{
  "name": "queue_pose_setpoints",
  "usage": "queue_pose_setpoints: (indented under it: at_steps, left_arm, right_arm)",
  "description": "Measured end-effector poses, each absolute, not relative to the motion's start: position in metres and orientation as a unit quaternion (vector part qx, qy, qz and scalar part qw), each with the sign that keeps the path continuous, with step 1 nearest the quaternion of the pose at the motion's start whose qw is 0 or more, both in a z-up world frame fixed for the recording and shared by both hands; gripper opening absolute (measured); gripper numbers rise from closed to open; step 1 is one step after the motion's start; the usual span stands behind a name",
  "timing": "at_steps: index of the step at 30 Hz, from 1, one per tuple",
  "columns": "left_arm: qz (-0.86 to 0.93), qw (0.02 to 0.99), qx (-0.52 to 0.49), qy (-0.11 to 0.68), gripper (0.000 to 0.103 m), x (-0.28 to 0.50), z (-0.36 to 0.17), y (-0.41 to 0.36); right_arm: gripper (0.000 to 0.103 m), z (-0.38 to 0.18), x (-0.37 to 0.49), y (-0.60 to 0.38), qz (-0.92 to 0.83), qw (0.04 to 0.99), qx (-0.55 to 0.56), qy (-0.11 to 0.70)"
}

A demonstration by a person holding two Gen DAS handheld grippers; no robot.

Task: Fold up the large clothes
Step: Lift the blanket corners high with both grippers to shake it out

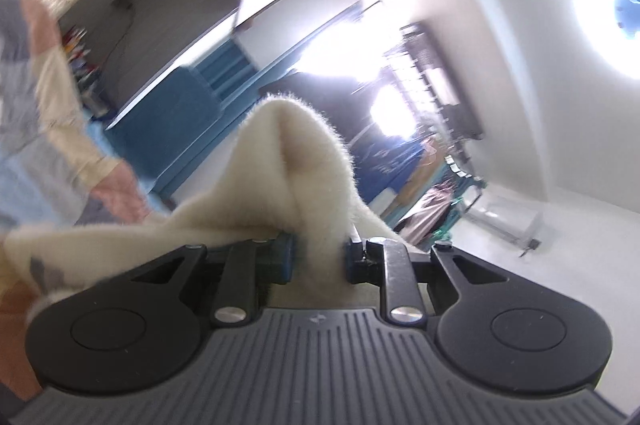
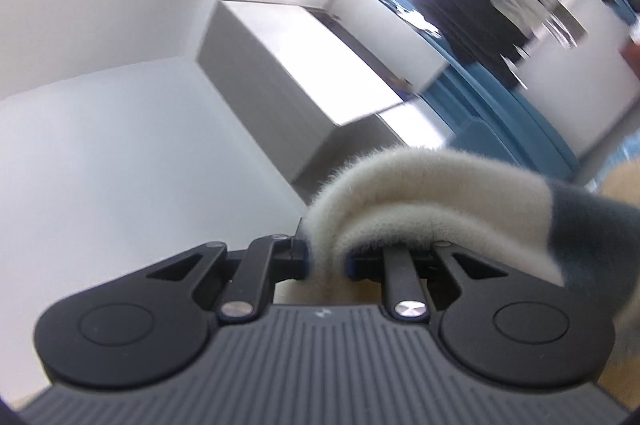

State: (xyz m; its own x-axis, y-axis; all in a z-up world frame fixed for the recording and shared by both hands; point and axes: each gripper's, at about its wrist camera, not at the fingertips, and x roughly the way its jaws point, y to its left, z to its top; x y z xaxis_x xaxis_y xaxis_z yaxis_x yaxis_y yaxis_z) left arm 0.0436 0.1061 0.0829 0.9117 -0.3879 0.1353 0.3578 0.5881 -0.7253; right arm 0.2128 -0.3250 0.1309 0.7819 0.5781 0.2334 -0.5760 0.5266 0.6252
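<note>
You are pinching the fleece in both: left hand-held gripper and right hand-held gripper clamped narrow on raised folds. Keep both level, cloth taut between.

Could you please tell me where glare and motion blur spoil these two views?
Left wrist view: ceiling lamp and window blow out white; patchwork fabric smeared. Right wrist view: background streaked top right, while the fleece stays sharp.
</note>
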Motion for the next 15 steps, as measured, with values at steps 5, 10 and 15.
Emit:
queue_pose_setpoints:
  at_steps: [5,10,15]
  left_arm:
    - [-0.227,0.904,-0.360,-0.034,0.026,0.003,0.178,0.098]
    - [-0.245,0.909,-0.333,-0.055,0.027,-0.010,0.271,0.090]
    - [-0.224,0.925,-0.306,-0.029,0.027,0.024,0.305,0.073]
  right_arm:
    - [0.020,0.216,0.177,-0.324,0.350,0.884,0.305,-0.058]
    - [0.020,0.293,0.155,-0.331,0.355,0.885,0.284,-0.094]
    - [0.020,0.323,0.176,-0.334,0.319,0.899,0.289,-0.074]
